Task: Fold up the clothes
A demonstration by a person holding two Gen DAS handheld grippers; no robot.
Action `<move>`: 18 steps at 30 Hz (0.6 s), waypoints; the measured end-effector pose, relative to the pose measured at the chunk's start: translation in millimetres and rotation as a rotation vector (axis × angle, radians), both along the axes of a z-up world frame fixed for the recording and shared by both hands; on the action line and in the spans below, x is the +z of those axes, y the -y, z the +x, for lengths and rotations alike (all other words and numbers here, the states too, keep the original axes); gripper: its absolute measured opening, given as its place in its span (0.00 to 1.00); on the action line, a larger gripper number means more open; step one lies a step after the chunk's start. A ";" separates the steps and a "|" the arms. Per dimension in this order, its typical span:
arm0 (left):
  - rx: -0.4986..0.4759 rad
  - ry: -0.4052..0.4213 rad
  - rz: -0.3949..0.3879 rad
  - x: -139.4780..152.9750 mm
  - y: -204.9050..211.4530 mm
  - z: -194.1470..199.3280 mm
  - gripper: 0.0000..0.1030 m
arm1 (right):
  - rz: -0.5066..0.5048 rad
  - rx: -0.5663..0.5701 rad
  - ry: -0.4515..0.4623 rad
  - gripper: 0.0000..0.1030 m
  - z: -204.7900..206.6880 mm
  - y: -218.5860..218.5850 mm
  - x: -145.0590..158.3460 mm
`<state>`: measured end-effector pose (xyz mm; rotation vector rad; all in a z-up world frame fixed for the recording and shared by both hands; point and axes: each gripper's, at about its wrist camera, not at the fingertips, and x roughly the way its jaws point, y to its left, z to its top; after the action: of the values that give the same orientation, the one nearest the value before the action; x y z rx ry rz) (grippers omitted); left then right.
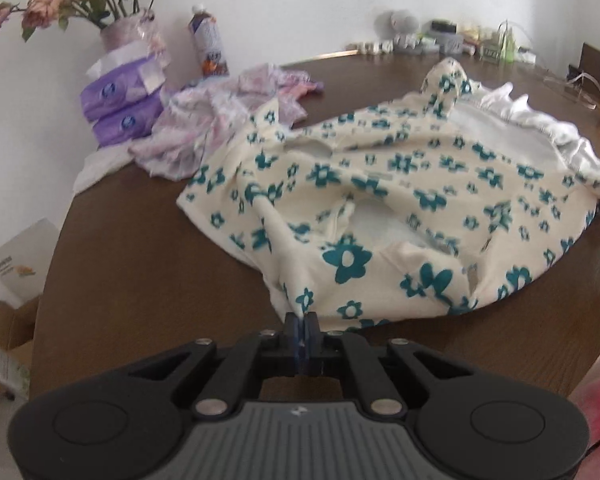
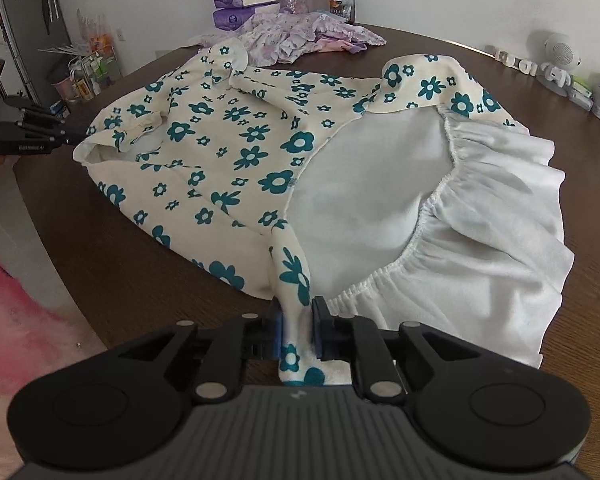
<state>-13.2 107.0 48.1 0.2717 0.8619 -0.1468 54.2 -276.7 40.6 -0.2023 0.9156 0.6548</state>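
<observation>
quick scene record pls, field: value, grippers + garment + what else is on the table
surface: dark brown wooden table
garment: cream floral dress with teal flowers, spread out and rumpled, white lining exposed
left gripper: shut on an edge of the dress
right gripper: shut on a floral fold beside the lining
other clothing: crumpled pink-lilac garment behind the dress
back of table: purple tissue packs, flower vase, drink bottle
fold status: no neat fold yet
</observation>
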 end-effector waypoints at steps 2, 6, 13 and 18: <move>0.015 0.018 0.004 6.3 -0.7 -5.1 0.15 | 0.072 -0.028 0.010 0.19 7.7 7.4 14.5; 0.042 0.118 -0.124 31.4 -5.0 0.8 0.57 | 0.167 -0.093 0.055 0.34 25.4 18.0 39.4; 0.130 0.008 -0.201 5.8 -1.5 59.2 0.21 | 0.079 -0.171 0.101 0.34 54.2 5.9 21.2; 0.173 0.006 -0.165 1.6 -14.8 46.8 0.06 | 0.029 -0.162 0.110 0.34 55.7 4.3 0.7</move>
<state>33.6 121.8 49.8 0.0423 0.8581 -0.0553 109.9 -281.0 41.4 -0.1353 0.8070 0.5016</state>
